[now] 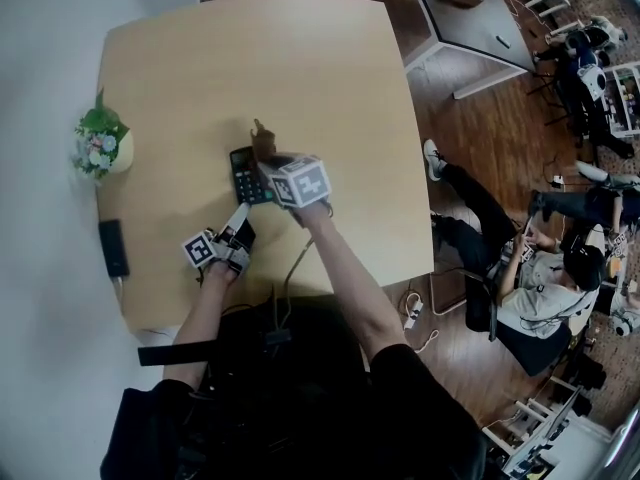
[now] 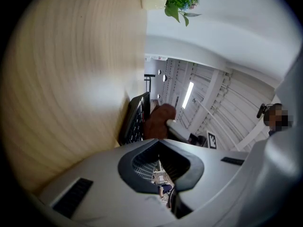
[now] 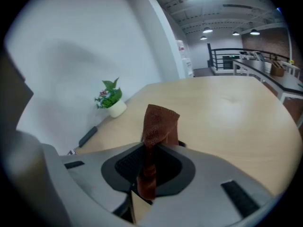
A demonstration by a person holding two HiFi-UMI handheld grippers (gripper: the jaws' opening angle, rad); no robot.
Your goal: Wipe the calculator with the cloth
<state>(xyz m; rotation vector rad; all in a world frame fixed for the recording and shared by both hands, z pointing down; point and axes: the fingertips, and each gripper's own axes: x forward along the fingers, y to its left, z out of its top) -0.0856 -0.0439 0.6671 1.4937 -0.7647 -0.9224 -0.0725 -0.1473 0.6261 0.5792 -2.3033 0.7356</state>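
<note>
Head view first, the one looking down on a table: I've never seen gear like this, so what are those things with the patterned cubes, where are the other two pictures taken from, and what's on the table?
There is no robot here. A person holds a two-jaw gripper in each hand, and the patterned cubes are part of those grippers. The head view comes from a camera on the person's head, looking steeply down. The other two pictures come from a camera riding on each gripper, looking along its jaws. On the wooden table are a black calculator, a small potted plant and a slim dark object near the left edge. The right gripper is closed on a brown cloth, held at the calculator. The left gripper is closed and empty, pointing at the calculator's near end.
</note>
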